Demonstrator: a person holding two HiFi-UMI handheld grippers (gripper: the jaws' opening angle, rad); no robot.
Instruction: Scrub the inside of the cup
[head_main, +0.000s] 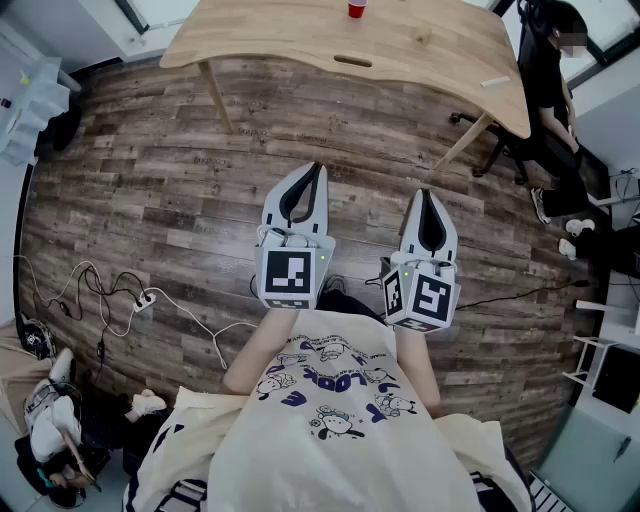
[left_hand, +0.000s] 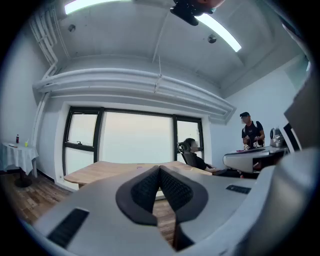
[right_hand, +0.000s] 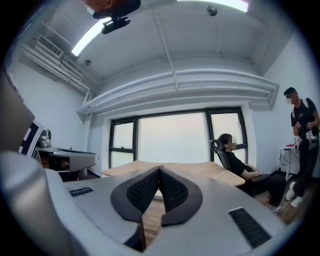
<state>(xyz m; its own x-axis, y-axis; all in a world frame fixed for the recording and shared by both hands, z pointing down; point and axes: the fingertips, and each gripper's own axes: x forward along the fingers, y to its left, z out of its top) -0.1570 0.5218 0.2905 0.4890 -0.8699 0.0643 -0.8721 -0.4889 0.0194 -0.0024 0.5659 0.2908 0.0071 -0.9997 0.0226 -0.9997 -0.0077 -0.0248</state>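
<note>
The left gripper (head_main: 318, 168) and right gripper (head_main: 427, 193) are pale grey with black ribbed pads (left_hand: 145, 190), a black-and-white marker cube (head_main: 290, 275) on each. Behind them comes a cream T-shirt (head_main: 340, 445) with cartoon prints.

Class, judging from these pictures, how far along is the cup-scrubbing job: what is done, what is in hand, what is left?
Done: nothing that shows. In hand: nothing; the left gripper and right gripper have their jaws together and empty, over the floor, short of the table. Left: everything. A small red thing, perhaps the cup, stands at the table's far edge, untouched; no scrubber is in view.
</note>
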